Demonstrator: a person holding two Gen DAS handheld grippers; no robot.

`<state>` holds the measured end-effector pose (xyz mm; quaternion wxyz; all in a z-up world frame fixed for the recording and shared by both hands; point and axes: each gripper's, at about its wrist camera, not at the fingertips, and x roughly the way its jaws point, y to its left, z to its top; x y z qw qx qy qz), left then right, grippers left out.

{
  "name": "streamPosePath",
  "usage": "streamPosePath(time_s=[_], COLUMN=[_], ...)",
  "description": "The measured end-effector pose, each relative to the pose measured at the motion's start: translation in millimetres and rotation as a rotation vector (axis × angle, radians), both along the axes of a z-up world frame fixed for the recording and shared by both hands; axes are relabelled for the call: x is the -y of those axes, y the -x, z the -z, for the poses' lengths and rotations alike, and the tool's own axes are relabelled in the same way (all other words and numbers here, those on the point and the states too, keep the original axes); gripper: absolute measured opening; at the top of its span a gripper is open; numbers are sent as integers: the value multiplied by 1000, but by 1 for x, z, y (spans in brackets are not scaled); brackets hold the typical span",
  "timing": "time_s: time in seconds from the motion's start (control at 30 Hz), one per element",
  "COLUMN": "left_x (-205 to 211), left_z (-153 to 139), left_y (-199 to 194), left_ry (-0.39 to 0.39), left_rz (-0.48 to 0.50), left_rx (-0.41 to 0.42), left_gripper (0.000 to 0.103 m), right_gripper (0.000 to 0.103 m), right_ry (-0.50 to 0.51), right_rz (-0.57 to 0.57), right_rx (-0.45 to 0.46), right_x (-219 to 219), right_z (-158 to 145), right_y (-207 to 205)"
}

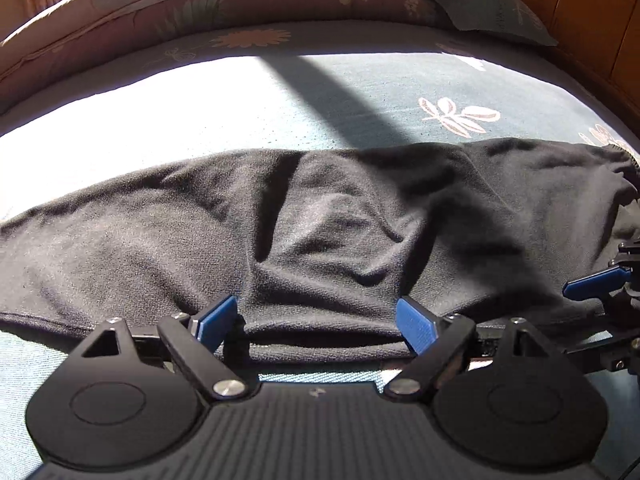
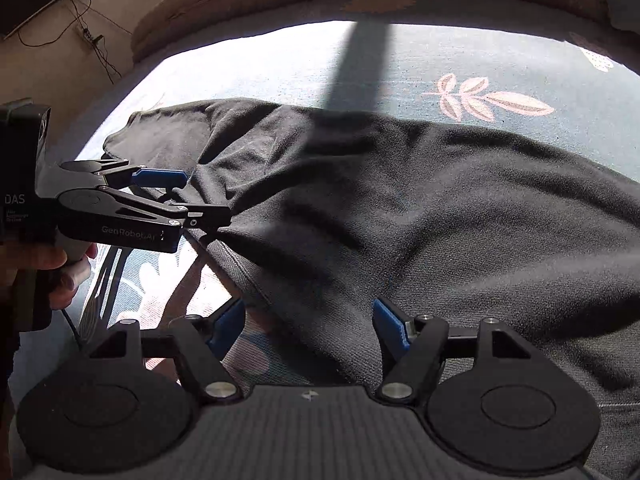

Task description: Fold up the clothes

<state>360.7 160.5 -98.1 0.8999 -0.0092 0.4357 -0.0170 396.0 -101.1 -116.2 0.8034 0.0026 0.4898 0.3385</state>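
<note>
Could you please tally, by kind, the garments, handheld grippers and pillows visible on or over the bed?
Black garment: 1
Handheld grippers: 2, the left gripper and the right gripper, both with jaws open
Pillow: 1
Total: 4

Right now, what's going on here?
A person holds a claw in each hand over a black garment spread, still rumpled, on a floral bedsheet. The left claw and the right claw are both open at its near hem, gripping nothing. No fold is visible yet.
</note>
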Motion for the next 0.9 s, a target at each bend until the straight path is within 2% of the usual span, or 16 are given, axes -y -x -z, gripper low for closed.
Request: streamPosePath(time_s=[0.1, 0.17, 0.23, 0.3, 0.4, 0.53, 0.6, 0.63, 0.77, 0.83, 0.9], left_x=[-11, -19, -31, -48, -71, -100, -109, -110, -107, -111, -128], left_z=[-16, -19, -10, 4, 12, 10, 3, 0, -2, 7, 13], left_y=[-4, -19, -37, -45, -32, -13, -9, -8, -8, -10, -12], left_ry=[-8, -5, 20, 35, 13, -15, 25, 14, -44, -72, -27], left_rz=[-18, -39, -75, -110, -97, -149, -170, -181, -178, -212, -271], left_rx=[63, 73, 41, 4, 33, 24, 38, 46, 56, 40, 43], left_gripper=[87, 87, 87, 86, 87, 87, 87, 87, 87, 87, 88], right_gripper=[80, 80, 80, 82, 85, 86, 87, 90, 95, 97, 100], right_ry=[12, -3, -17, -21, -61, -140, -168, -175, -165, -149, -139], right_rz=[18, 36, 55, 81, 90, 109, 113, 113, 101, 84, 66], right_rx=[58, 78, 92, 54, 72, 48, 37, 37, 58, 76, 89], right_x=[-6, -11, -17, -20, -15, -1, 2, 1, -5, -8, -11], right_z=[-6, -6, -5, 5, 9, 15, 16, 17, 18, 19, 20], right_y=[17, 16, 14, 11, 14, 14, 12, 13, 16, 19, 21])
